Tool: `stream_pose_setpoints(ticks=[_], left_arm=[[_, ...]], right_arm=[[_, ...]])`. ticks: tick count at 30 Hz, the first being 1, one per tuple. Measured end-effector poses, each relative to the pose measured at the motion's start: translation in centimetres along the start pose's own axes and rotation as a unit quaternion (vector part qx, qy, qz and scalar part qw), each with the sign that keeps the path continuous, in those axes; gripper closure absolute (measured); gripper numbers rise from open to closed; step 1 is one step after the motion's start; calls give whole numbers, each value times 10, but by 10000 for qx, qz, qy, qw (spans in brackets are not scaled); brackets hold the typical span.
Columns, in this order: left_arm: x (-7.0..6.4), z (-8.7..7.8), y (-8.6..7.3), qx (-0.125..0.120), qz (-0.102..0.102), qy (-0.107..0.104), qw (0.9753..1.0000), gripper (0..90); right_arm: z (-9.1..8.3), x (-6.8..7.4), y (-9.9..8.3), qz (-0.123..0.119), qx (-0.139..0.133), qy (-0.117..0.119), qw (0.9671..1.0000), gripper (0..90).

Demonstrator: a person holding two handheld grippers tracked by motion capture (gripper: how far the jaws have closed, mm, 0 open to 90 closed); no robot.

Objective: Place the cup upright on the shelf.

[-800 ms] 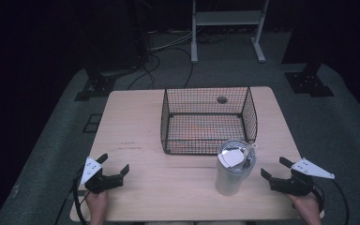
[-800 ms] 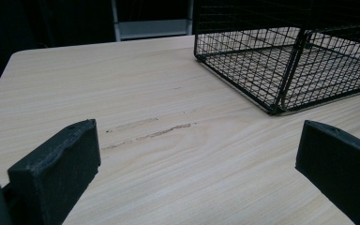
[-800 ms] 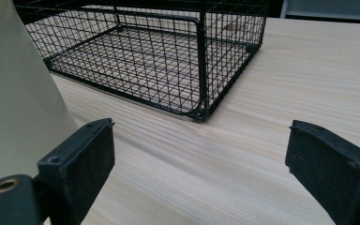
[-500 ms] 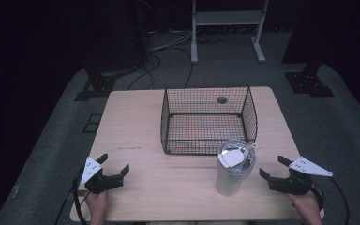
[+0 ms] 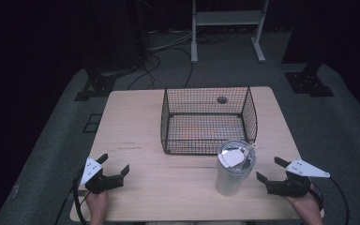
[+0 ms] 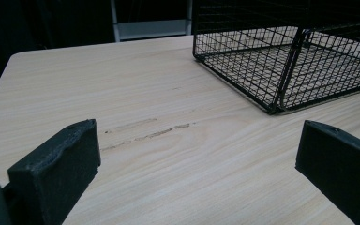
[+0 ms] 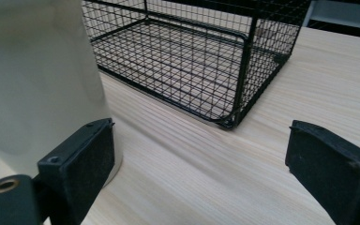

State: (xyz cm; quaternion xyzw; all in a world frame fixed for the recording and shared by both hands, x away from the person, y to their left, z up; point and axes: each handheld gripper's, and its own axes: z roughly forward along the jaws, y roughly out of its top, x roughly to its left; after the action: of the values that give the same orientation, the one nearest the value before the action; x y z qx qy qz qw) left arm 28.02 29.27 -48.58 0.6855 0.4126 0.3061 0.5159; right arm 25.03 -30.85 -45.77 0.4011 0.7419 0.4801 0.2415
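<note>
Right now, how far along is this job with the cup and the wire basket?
Barely begun. Nothing looks done: the wire basket sits empty and the tumbler stands upright on the table in front of it. In hand: the right gripper, jaws open, sits beside the tumbler without holding it. The left gripper waits open, far from both. Grasping and any moving remain.

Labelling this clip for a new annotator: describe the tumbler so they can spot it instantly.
Start at the wooden table and find the black wire basket near its middle. Just in front of the basket's near right corner stands the tumbler, beside the right claw. It is the only pale, solid, lidded cylinder there; the basket is open mesh.
</note>
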Motion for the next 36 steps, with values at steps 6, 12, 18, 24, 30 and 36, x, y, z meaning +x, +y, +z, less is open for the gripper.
stream_pose_setpoints(ticks=[6, 12, 18, 24, 30, 36], left_arm=[[0, 0, 0, -2, -15, -3, 10000, 0], [0, 0, 0, 2, -8, -4, 10000, 0], [1, 0, 0, -11, -46, -19, 10000, 0], [1, 0, 0, -16, -44, -16, 10000, 0], [1, 0, 0, -24, -51, -17, 10000, 0], [1, -1, 0, -33, -48, -24, 10000, 0]], right_arm=[[-3, 5, 2, -169, 23, 101, 9998, 80], [-6, 13, 2, -299, 78, 215, 9993, 79], [-12, 22, 7, -560, 154, 235, 9980, 79], [-17, 33, 10, -801, 226, 355, 9959, 79], [-19, 41, 12, -889, 220, 502, 9945, 79], [-21, 50, 14, -921, 203, 661, 9933, 79]])
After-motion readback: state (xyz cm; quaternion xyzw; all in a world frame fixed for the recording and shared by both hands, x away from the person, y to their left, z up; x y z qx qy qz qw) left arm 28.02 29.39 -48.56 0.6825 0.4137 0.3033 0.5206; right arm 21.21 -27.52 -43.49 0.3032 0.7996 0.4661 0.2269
